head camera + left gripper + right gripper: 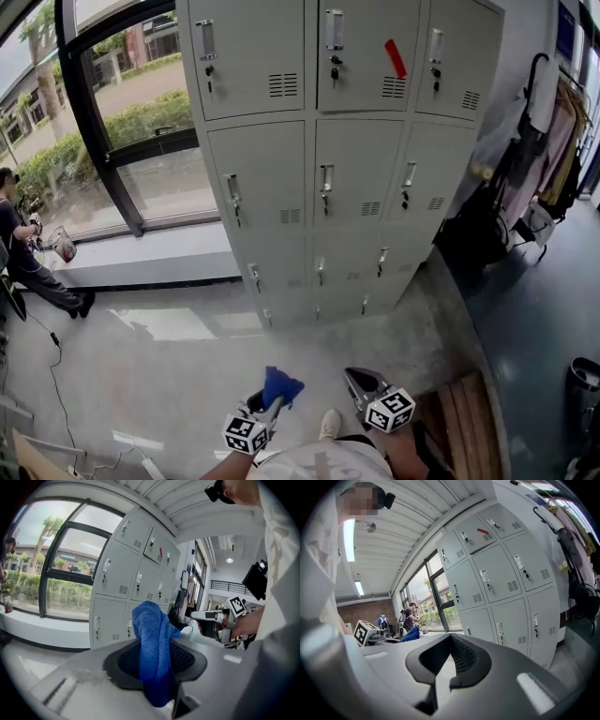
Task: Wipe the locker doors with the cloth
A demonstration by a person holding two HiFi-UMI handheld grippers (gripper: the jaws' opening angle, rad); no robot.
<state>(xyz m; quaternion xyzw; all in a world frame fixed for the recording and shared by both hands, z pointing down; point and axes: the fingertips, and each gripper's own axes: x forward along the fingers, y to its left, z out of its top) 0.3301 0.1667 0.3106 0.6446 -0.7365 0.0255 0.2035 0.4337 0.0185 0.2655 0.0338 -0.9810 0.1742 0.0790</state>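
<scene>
1. The blue cloth (152,653) is clamped in my left gripper (265,405), bunched up between the jaws. It's held low in front of me over the floor (159,366), well apart from the lockers (347,178). No wiping is happening yet.
2. My right gripper (360,380) sits just beside the left one. Its jaws are drawn together with nothing between them.
3. Handling-wise, the cloth looks like soft terry to me: light, floppy and no stiffness at all. A wad pokes out past the jaws and a tail droops below them. I'd guess it's grippy rather than slippery, so the pinch should hold fine.
4. The grab is roughly on the bunched middle. For wiping I'd want a fat pad of fabric ahead of the jaws, so it's cloth and not gripper tips that meets the painted metal. The wad sticking out now looks about enough for that.
5. Every door has a handle with keys dangling, plus vent slots. One top door also has a red tag (396,58). A loose tail like this could snag on those, so I'd stick to the flat panels.
</scene>
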